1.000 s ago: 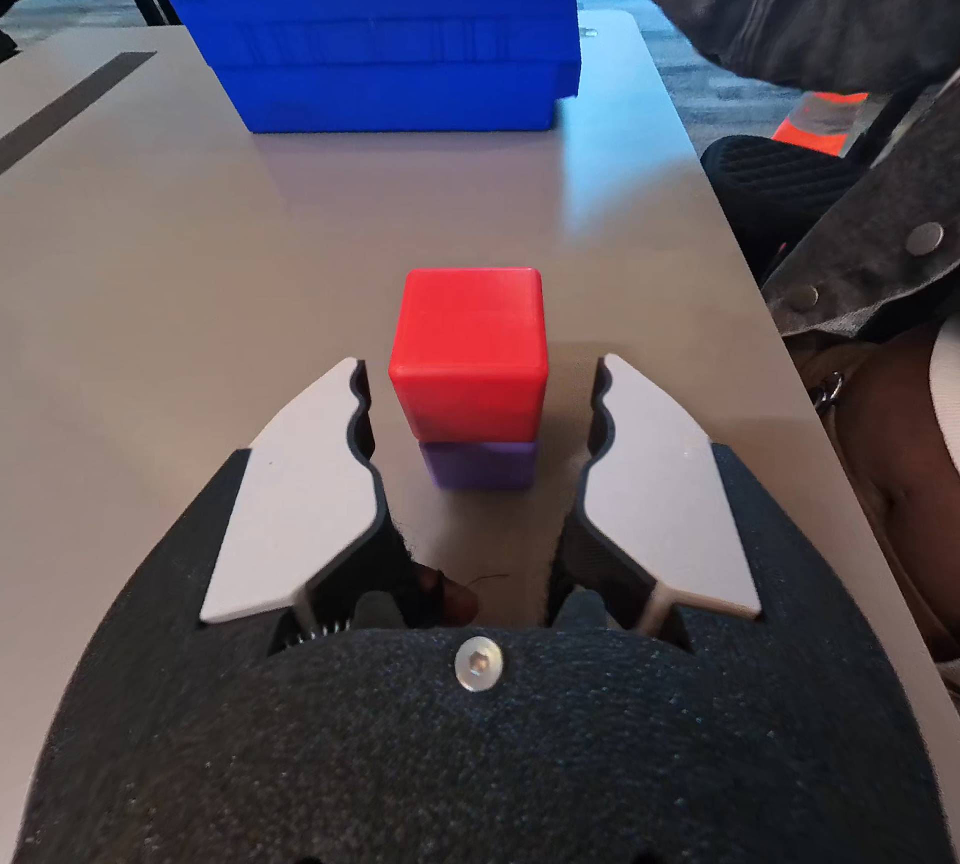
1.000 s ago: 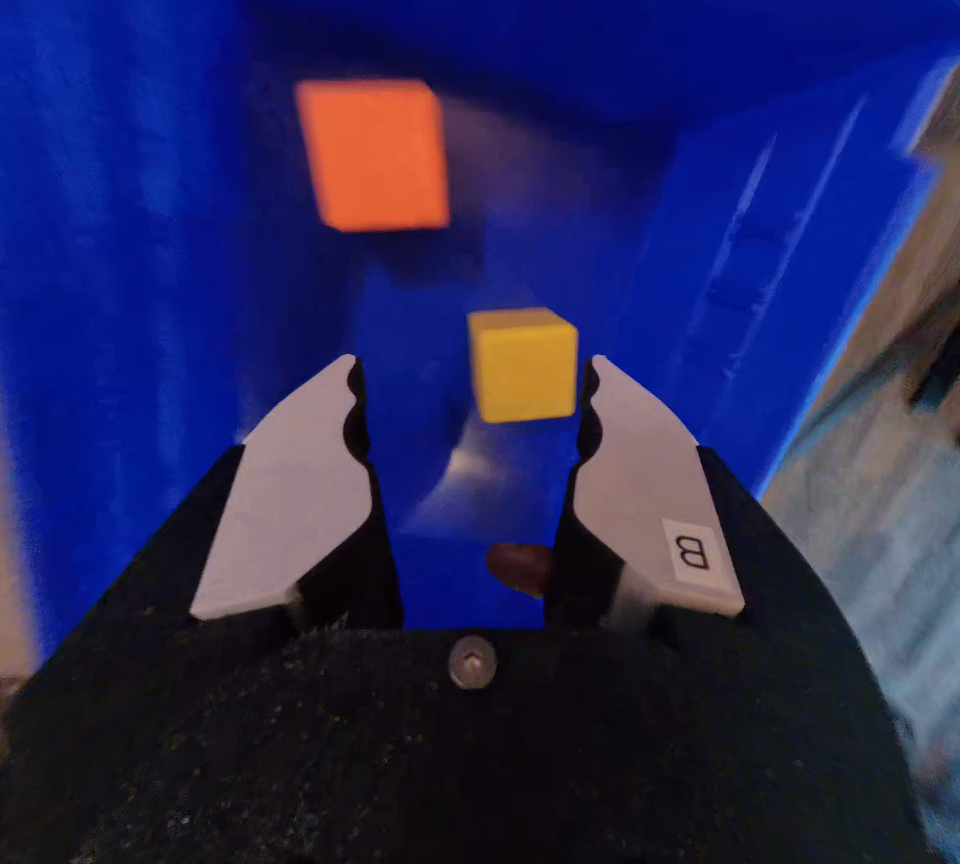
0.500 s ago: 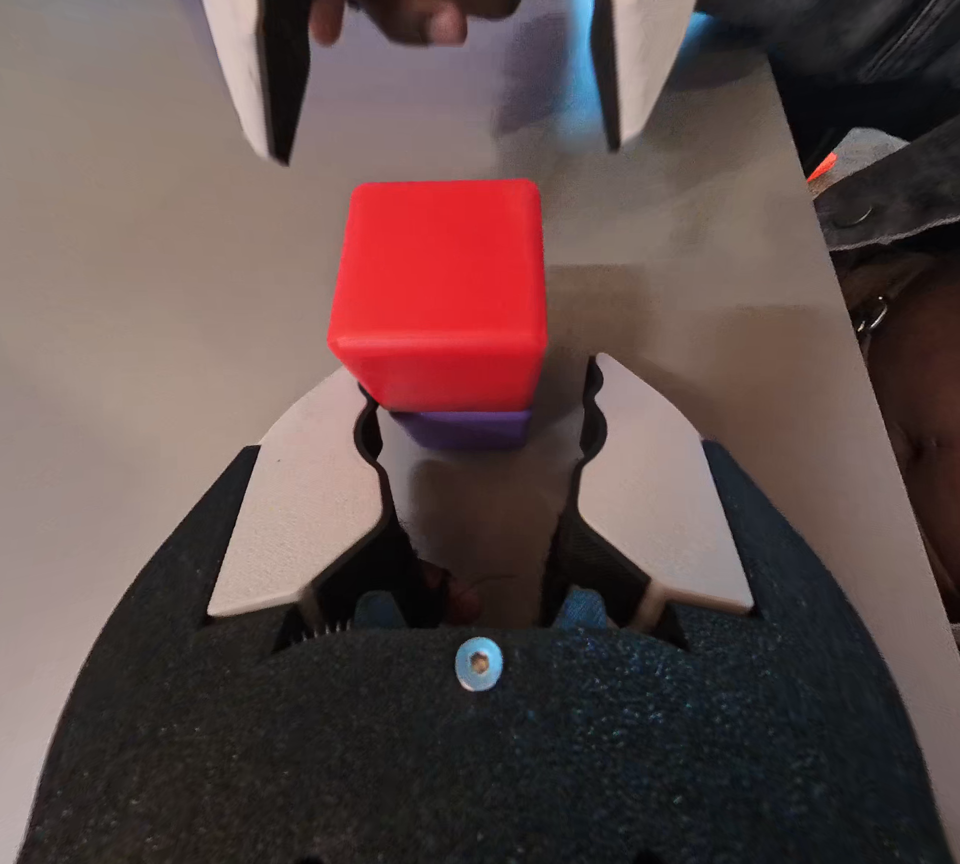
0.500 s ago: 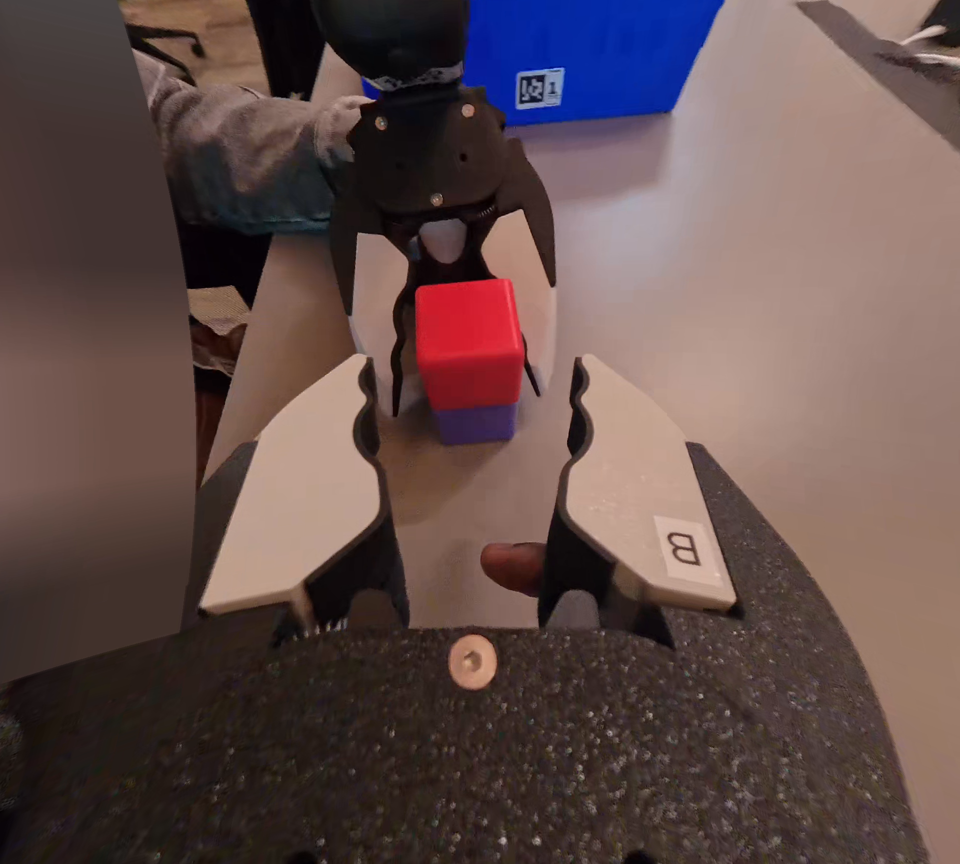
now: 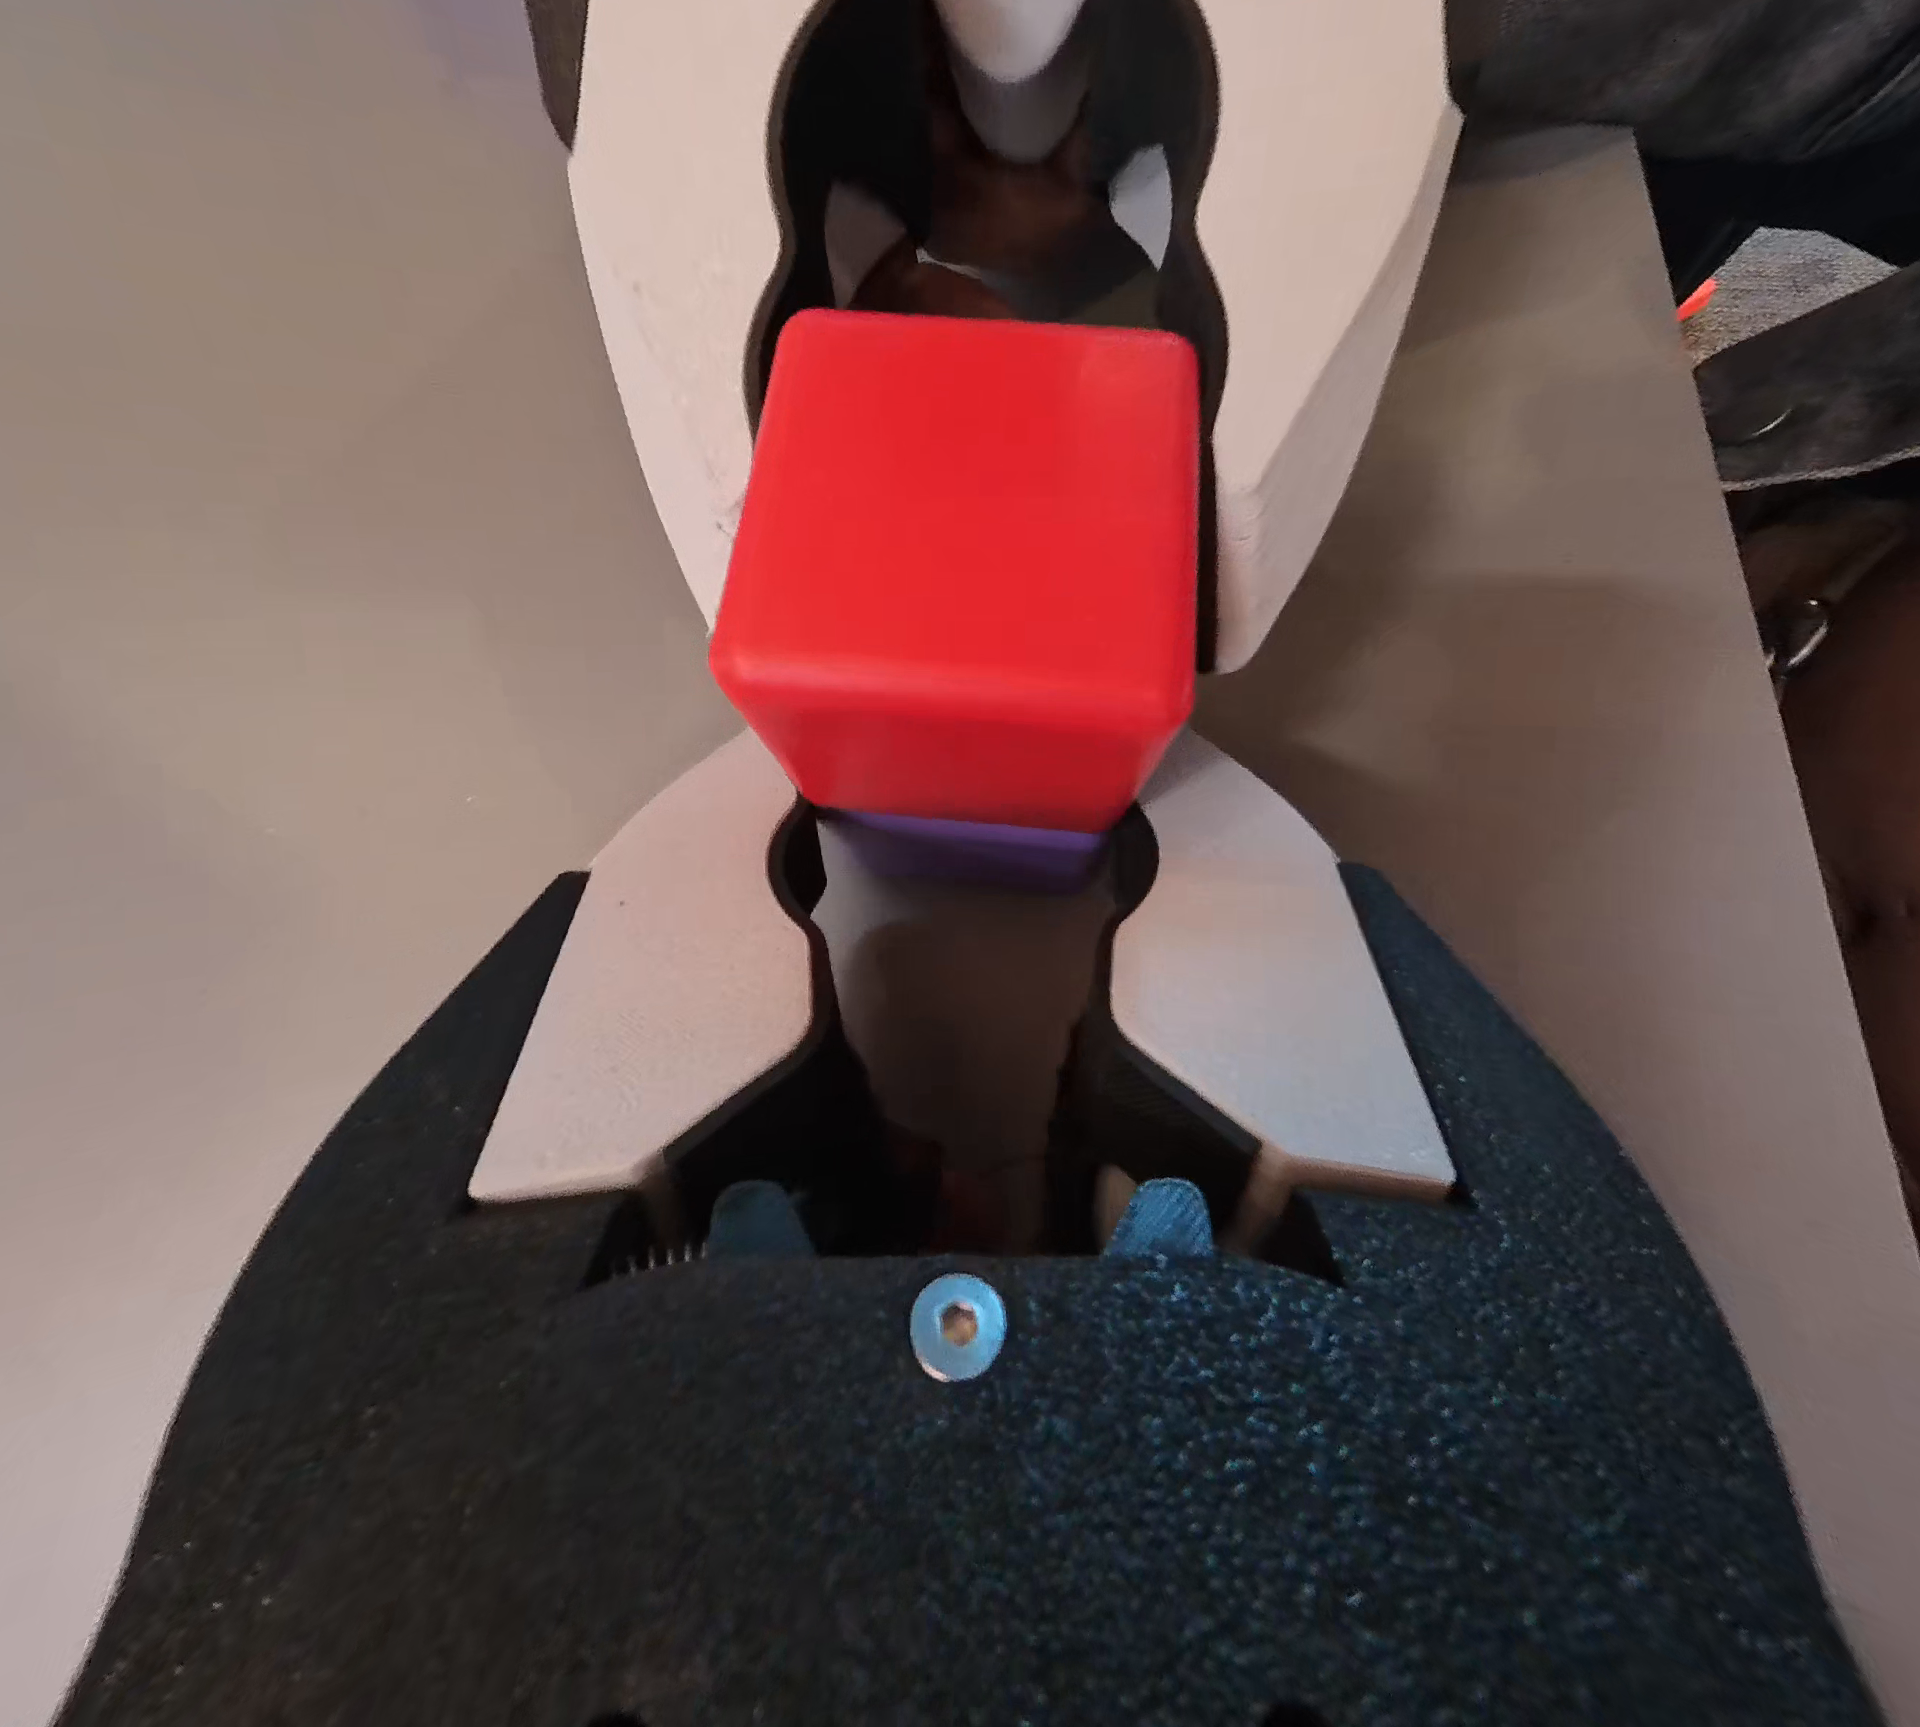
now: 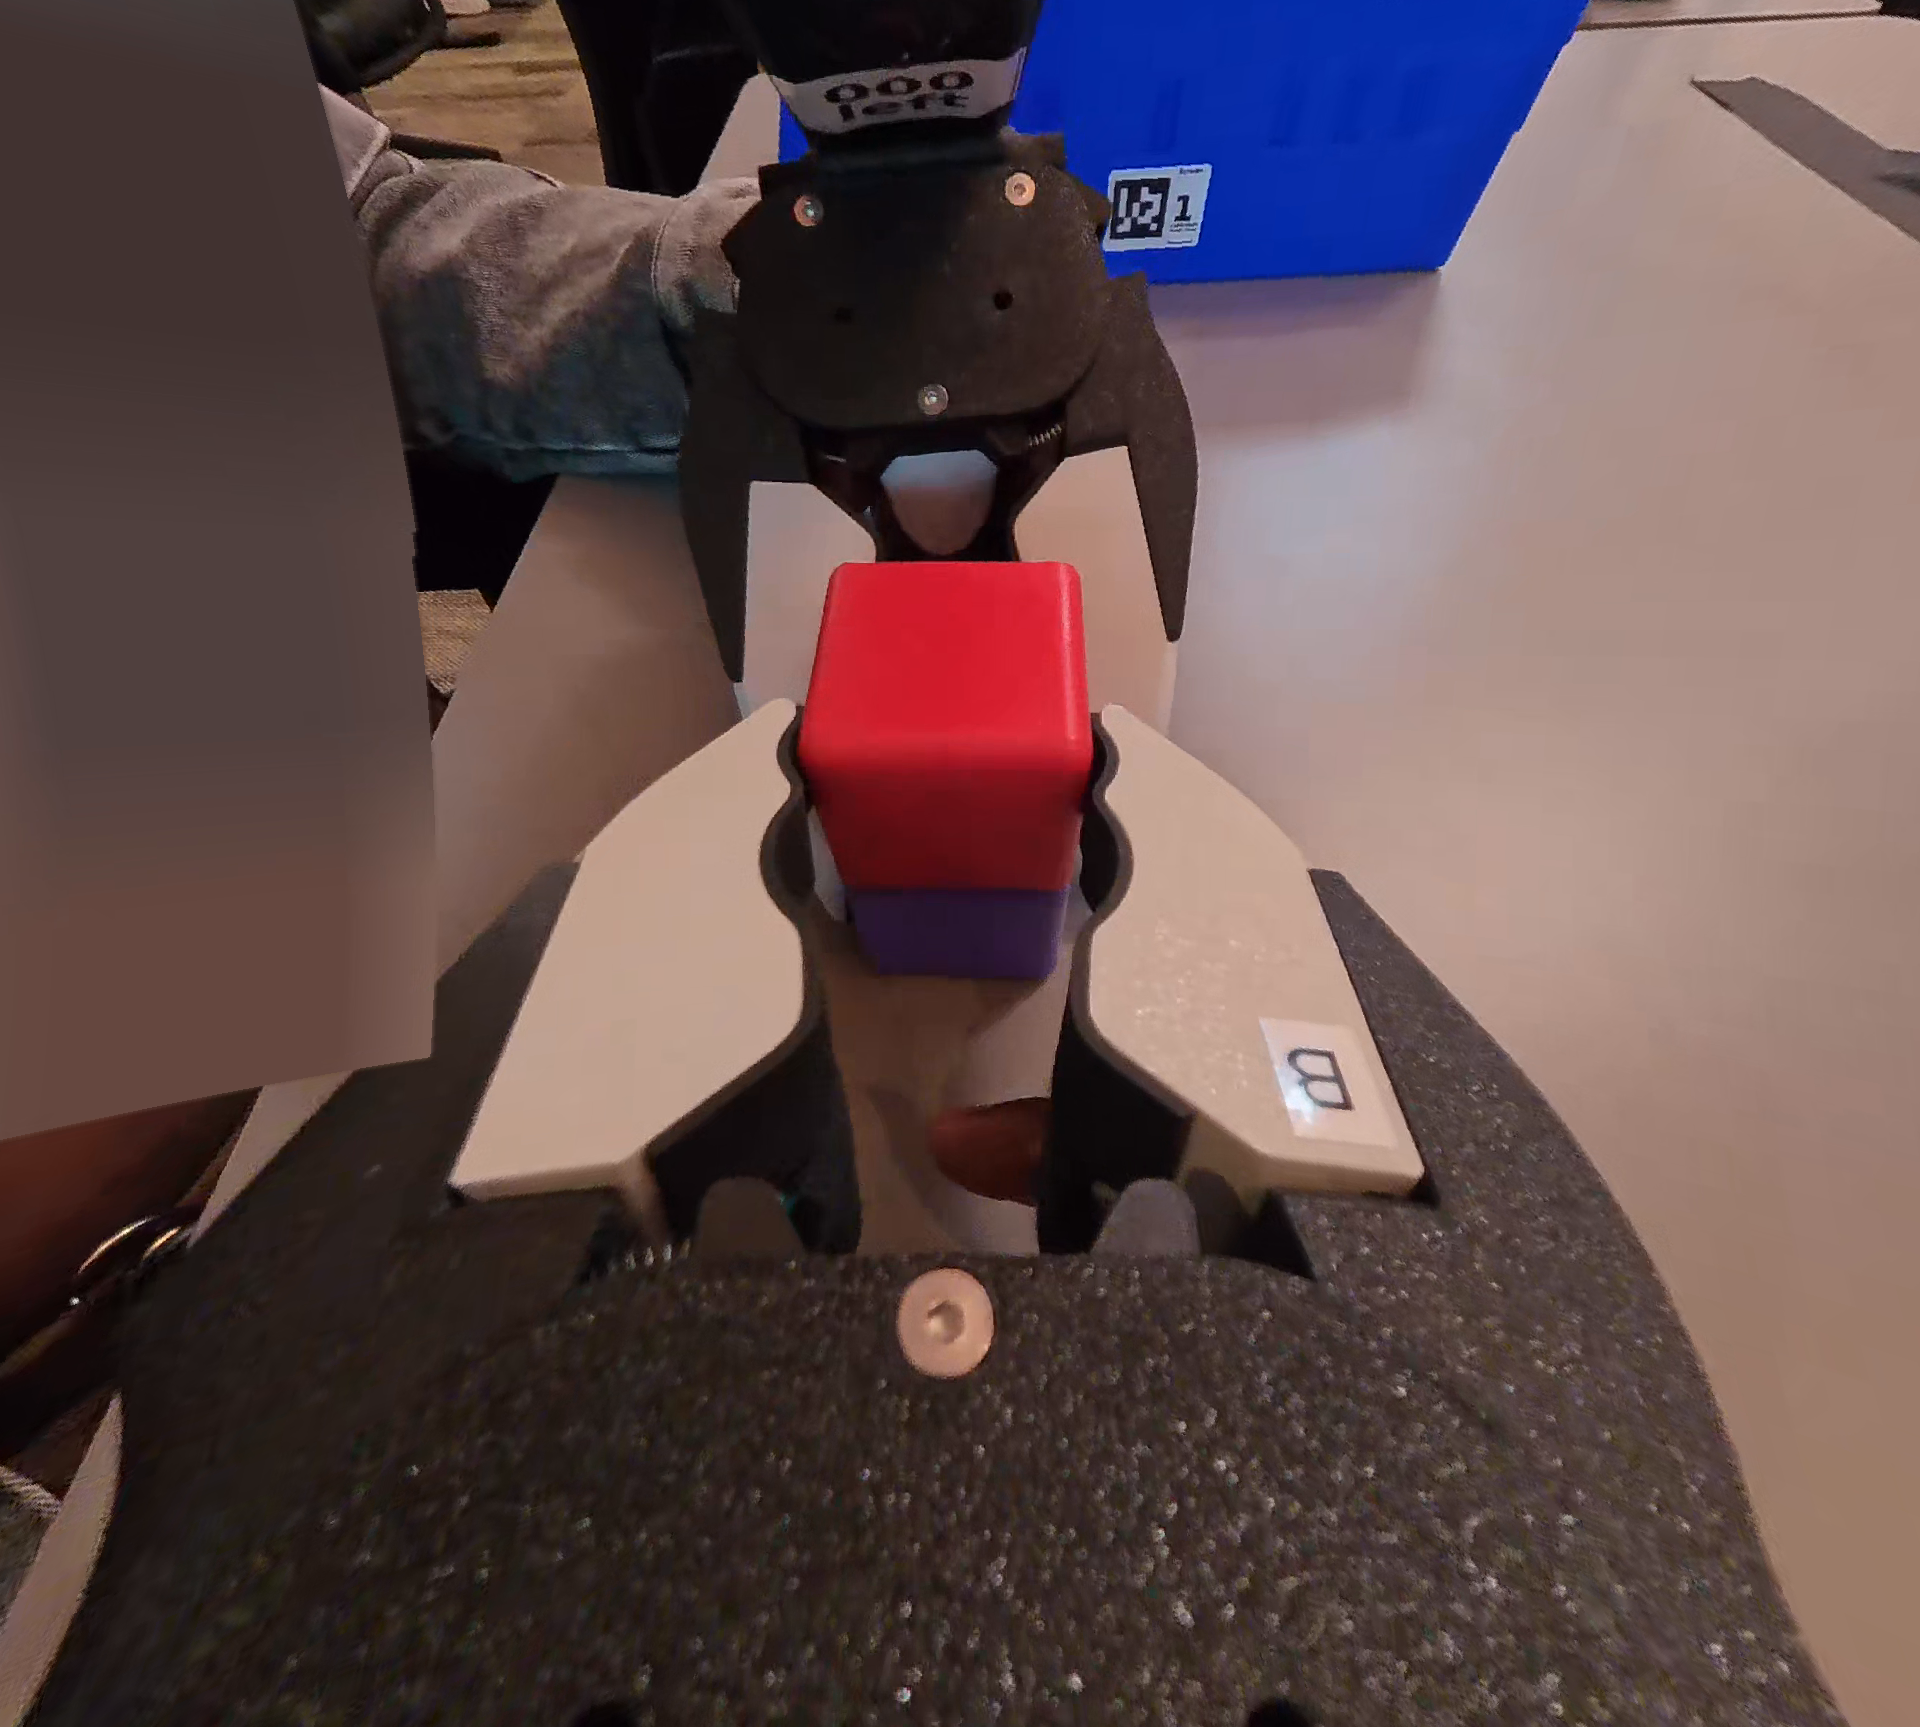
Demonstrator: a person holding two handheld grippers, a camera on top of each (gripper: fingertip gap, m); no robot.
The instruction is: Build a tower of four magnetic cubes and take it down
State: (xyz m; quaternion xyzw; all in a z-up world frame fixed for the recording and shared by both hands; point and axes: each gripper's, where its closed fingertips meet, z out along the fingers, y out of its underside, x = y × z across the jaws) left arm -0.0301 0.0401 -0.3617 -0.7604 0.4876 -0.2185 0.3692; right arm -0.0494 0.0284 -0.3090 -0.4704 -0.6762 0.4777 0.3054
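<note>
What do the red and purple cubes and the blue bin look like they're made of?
Red cube: looks like smooth moulded plastic, with a soft sheen and rounded edges. Purple cube beneath it: likely the same plastic, more matt, with faint seams. Blue bin: glossy rigid plastic, with ribbed walls catching highlights. Magnets inside can't be seen.

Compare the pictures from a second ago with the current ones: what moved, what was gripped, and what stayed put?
The right gripper left the blue plastic bin, came over to the table and closed on the red plastic cube. The left gripper advanced from the opposite side and narrowed around the purple plastic cube beneath; its contact is unclear. The two-cube stack is unmoved on the grey table.
</note>
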